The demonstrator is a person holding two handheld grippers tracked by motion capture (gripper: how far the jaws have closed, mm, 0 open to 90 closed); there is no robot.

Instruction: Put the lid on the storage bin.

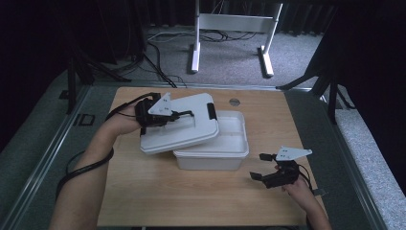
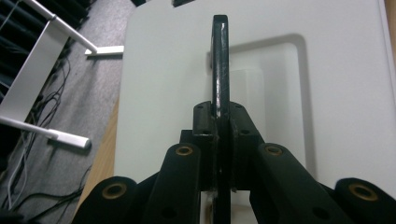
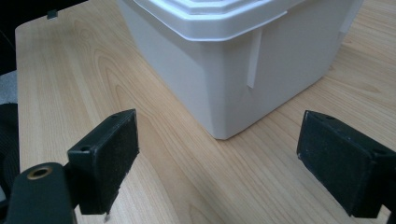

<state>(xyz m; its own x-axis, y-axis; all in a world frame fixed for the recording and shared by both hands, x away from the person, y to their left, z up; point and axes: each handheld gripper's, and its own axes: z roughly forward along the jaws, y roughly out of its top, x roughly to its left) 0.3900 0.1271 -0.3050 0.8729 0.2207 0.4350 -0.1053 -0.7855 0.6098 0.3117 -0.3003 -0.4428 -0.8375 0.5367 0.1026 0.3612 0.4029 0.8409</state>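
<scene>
At the lower right of the high view, nearest me, my right hand-held gripper [image 1: 266, 166] rests on the pale wood-grain desk [image 1: 201, 196] with its jaws spread wide and empty, pointed at the white rectangular plastic storage box [image 1: 210, 155], which stands mid-desk. Up close its wall looks smooth and faintly glossy, with a rolled rim and thin moulded ribs; I judge it light and a bit slippery. Farther off, centre-left, my left hand-held gripper [image 1: 184, 115] is pressed shut on the black handle [image 2: 220, 65] set in a recess of the flat white plastic lid [image 1: 179, 125]. The lid hangs tilted, partly over the box's left end. It seems stiff and light, and the handle is the sure hold; the smooth edges would slide.
</scene>
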